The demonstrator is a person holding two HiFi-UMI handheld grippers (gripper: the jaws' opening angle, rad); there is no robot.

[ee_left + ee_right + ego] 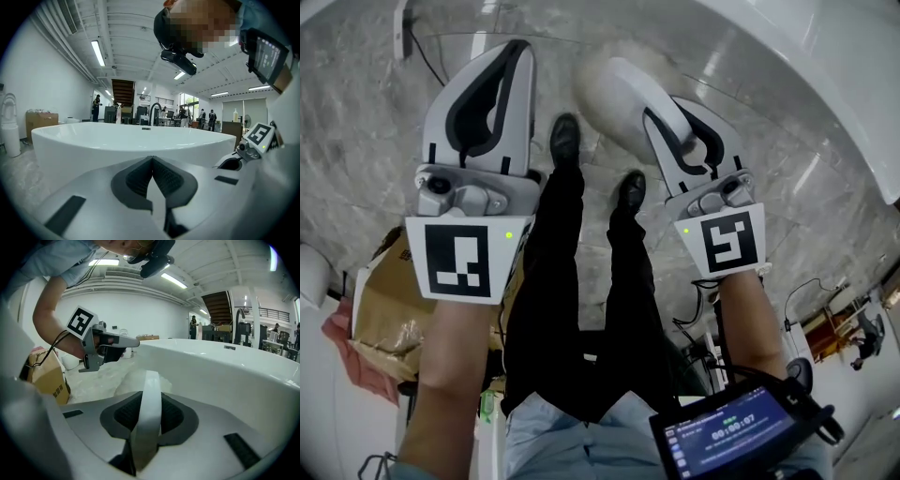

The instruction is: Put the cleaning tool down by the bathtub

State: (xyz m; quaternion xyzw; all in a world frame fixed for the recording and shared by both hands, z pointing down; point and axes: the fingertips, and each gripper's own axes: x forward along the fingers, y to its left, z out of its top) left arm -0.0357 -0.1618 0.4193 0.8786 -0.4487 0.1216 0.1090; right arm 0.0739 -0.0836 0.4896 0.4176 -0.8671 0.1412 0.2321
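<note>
The cleaning tool has a white strap handle [146,427] and a pale fluffy head [598,80]. My right gripper [661,117] is shut on the handle, which runs upright between its pads [123,416], and the fluffy head [129,380] hangs just beyond the jaws, low over the marble floor. The white bathtub [225,376] stands right beside it, and its rim [825,75] crosses the head view's upper right. My left gripper [514,56] is shut on nothing, level with the right one, its pads meeting [152,159] in front of the tub wall [117,147].
The person's dark-trousered legs and black shoes [564,136] stand between the two grippers. A cardboard box [394,309] sits on the floor at the left. A screen device [731,433] is strapped on the right forearm. Desks and people fill the room behind the tub.
</note>
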